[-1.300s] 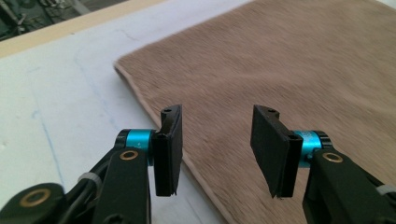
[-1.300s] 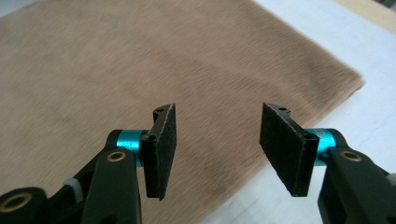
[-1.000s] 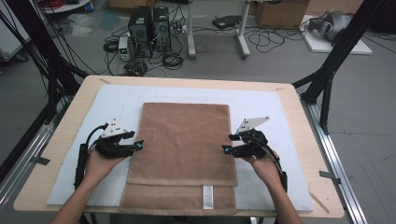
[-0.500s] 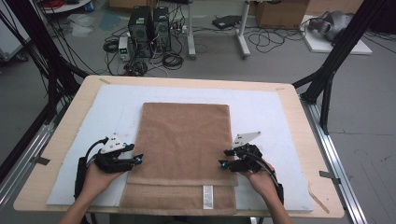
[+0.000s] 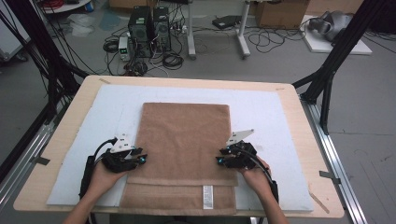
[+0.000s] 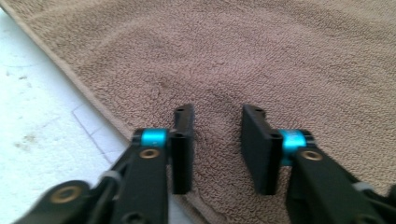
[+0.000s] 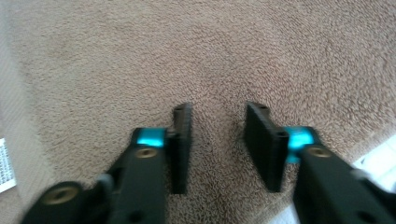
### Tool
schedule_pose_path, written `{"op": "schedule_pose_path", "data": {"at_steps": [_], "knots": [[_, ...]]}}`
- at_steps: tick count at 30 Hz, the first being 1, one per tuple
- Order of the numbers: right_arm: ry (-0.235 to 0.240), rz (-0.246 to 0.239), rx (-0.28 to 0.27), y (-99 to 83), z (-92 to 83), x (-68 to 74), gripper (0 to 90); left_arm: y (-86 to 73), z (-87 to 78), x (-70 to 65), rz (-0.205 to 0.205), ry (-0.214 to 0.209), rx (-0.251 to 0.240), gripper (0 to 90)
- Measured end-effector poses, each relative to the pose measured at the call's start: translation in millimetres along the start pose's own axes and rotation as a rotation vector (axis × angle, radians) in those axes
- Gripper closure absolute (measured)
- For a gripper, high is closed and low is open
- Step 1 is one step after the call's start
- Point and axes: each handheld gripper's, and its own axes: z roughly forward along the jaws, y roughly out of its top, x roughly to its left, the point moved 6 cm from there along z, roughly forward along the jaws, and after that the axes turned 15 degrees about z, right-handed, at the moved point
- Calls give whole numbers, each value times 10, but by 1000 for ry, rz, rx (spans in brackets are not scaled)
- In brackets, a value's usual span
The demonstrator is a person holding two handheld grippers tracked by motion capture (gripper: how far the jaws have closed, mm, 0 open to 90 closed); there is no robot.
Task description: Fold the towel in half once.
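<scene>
Step in hand: we judge that we are folding the brown towel and are now taking hold of its upper layer at both side edges, near its near fold.
Towel place: it lies flat in the middle of the white mat, folded, with a lower layer showing at the near end, where a white label sits.
Left gripper: it is at the left edge of the towel; in the left gripper view its jaws stand part open over the pile and have just been closing. The cloth is between them, but we cannot see the pads pinch it.
Right gripper: it is at the right edge; in the right gripper view it looks the same, jaws part open and just closing, towel below, no firm hold that we can see.
Next move: we think both must close fully on the edge and then lift together, so the layer stays even.
Around: wooden table; computers and cables on the floor, far behind.
In the way: nothing lies on the towel.
</scene>
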Motion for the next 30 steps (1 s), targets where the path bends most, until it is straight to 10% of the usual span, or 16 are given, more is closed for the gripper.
{"op": "schedule_pose_path", "data": {"at_steps": [16,30], "knots": [[39,-2,-13,26,-80,27,842,76,-134,-17,-7,24,-25,862],[127,-118,-99,180,-817,553,833,418,-1036,-253,63,13,-127,864]]}}
